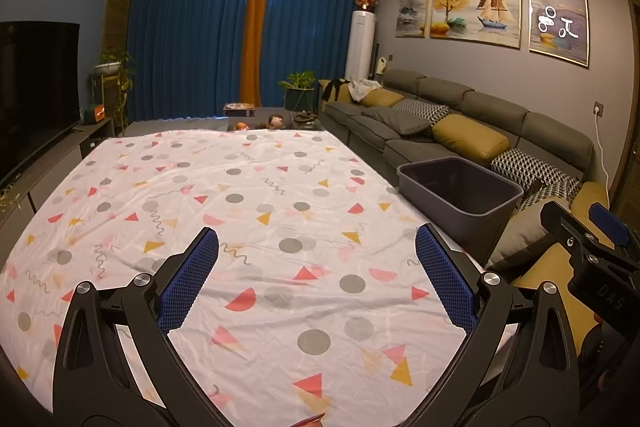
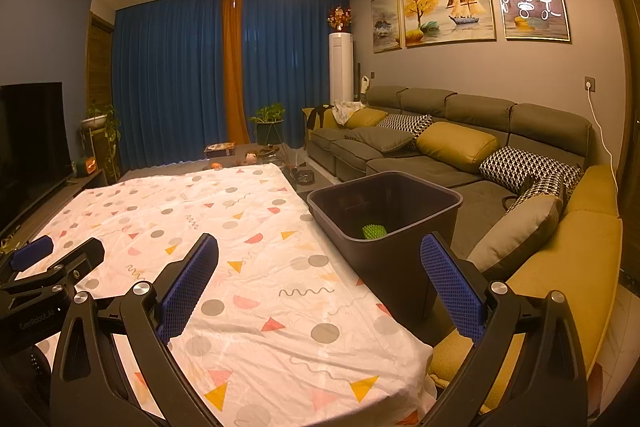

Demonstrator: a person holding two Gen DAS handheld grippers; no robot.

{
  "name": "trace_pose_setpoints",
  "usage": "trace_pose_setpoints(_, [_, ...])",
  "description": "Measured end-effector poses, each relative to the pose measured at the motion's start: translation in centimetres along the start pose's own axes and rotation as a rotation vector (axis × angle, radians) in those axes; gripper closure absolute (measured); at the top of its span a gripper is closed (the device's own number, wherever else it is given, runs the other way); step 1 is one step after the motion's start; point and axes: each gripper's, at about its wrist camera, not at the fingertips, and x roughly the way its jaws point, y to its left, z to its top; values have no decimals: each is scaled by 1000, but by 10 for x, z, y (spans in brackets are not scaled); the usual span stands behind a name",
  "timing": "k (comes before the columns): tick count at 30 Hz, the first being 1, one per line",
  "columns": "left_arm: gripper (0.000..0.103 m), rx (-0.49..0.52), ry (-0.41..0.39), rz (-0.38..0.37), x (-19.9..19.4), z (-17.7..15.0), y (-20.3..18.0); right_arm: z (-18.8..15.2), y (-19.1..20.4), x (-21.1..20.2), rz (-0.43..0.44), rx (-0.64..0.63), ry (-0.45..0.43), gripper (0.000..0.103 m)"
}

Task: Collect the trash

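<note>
Dark plastic bin sits centre-right in the right wrist view, just beside the tabletop edge, green trash inside; right gripper looks nearer it than left gripper, both spread apart, empty

**A home living room**

This is a lived-in sitting room. A long grey sectional sofa with mustard and houndstooth cushions runs along one wall under three framed paintings. Blue floor-length curtains cover the far side, a television faces the sofa, and potted plants stand near a tall white air conditioner. A patterned sheet covers the table.
</note>
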Motion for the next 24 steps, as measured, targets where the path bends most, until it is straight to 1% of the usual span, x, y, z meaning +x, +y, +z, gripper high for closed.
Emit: trace_pose_setpoints(24, [6, -1, -4, -7, -1, 0, -1, 0, -1, -1, -3, 8, 0, 6])
